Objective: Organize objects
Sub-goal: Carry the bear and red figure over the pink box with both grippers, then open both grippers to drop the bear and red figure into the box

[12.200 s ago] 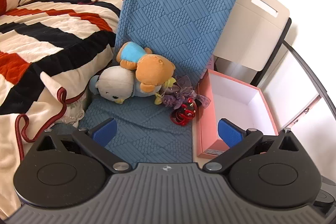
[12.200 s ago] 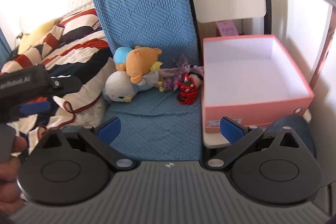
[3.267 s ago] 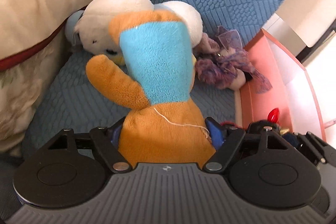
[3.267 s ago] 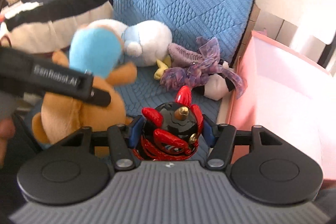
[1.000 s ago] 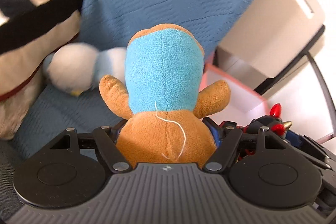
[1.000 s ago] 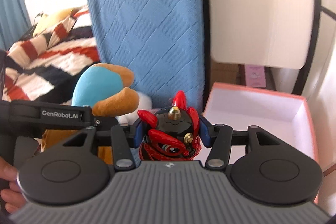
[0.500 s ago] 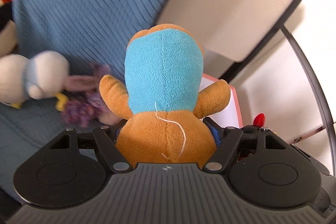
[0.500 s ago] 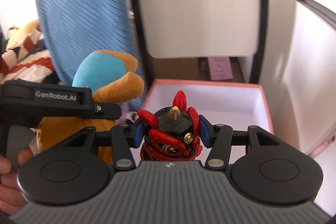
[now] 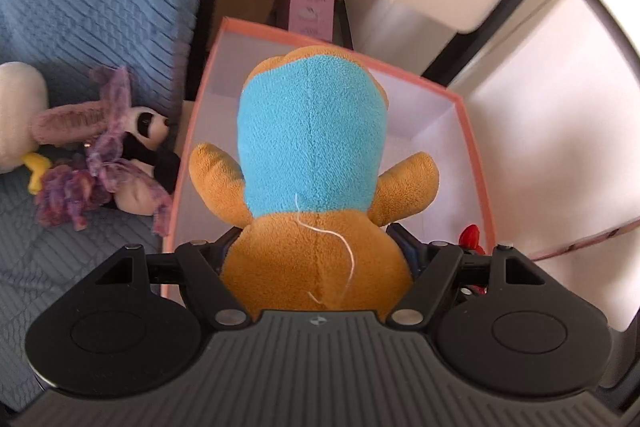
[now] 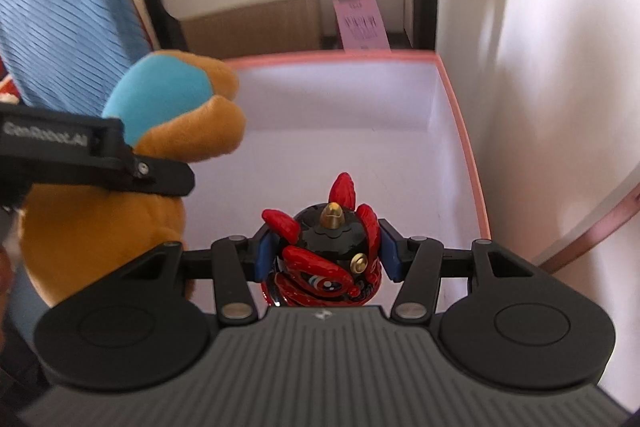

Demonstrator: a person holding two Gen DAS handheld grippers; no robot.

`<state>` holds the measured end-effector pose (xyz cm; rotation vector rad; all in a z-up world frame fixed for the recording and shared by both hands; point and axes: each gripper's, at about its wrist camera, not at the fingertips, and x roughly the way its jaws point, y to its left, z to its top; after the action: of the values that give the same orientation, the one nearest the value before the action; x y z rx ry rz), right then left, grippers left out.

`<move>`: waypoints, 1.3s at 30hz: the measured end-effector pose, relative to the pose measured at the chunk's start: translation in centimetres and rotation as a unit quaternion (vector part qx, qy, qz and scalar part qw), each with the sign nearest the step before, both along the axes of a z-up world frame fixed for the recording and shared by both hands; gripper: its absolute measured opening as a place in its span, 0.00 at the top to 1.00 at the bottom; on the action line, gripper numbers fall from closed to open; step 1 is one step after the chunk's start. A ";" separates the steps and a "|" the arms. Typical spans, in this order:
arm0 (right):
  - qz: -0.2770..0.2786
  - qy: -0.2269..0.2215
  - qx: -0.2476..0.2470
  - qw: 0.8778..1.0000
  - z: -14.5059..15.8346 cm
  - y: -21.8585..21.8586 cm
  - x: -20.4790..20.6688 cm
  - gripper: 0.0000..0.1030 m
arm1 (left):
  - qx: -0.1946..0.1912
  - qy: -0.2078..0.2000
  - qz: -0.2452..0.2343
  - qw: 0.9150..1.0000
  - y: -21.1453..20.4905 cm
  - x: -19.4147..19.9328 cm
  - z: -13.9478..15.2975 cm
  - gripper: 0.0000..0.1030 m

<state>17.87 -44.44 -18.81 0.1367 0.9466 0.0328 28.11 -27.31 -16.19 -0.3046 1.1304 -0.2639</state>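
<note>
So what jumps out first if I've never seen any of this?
An orange plush bear in a blue shirt, pinched in the left claw, fills the view above an open pink box. Beside it, the right claw grips a glossy red-and-black figurine over the same box.

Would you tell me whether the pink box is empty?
Empty as far as visible: the pink box shows a bare white floor; both toys remain gripped above it.

A purple plush (image 9: 100, 163) and white plush (image 9: 16, 123) lie on the blue cushion (image 9: 60, 7).
</note>
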 end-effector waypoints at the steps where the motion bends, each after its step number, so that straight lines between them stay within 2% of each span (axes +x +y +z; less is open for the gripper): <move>1: -0.003 0.010 0.002 1.000 -0.7 -0.1 0.2 0.46 | 0.003 0.002 -0.003 1.000 -0.4 0.1 -0.4 0.25; 7: 0.000 0.043 -0.001 0.999 -3.3 -0.9 0.5 0.46 | 0.005 0.012 -0.003 1.000 -0.5 1.5 -3.1 0.25; 10: 0.002 0.046 0.005 0.999 -3.3 -1.2 0.5 0.46 | 0.007 0.015 -0.006 1.000 -0.8 1.6 -3.4 0.23; 12: 0.000 0.049 0.010 0.999 -3.3 -1.3 0.3 0.46 | 0.006 0.015 -0.004 1.000 -0.9 1.6 -3.2 0.18; 15: -0.011 0.050 0.003 0.999 -2.9 -1.4 0.2 0.43 | -0.009 0.011 -0.003 1.000 -0.7 1.3 -2.7 0.15; 18: -0.014 0.037 0.009 0.999 -1.7 -1.2 -0.3 0.28 | -0.013 0.004 0.001 1.000 -0.4 0.6 -1.4 0.09; 32: -0.037 -0.040 0.018 0.998 7.9 0.4 -4.8 0.27 | -0.018 -0.072 -0.007 0.997 2.8 -5.6 6.8 0.08; 37: -0.039 -0.061 0.026 0.997 10.8 1.9 -7.3 0.27 | -0.022 -0.099 0.001 0.995 4.9 -8.6 10.0 0.03; 38: -0.038 -0.064 0.027 0.997 11.3 2.2 -7.8 0.26 | -0.021 -0.104 0.001 0.994 5.2 -9.1 10.6 0.03; 39: -0.036 -0.066 0.031 0.997 11.6 2.5 -8.3 0.21 | -0.021 -0.109 -0.002 0.994 5.6 -9.8 11.2 0.03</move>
<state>9.60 -41.91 -7.21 0.2225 0.8087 0.0049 18.32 -21.67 -5.02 -0.3037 0.9114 -0.3173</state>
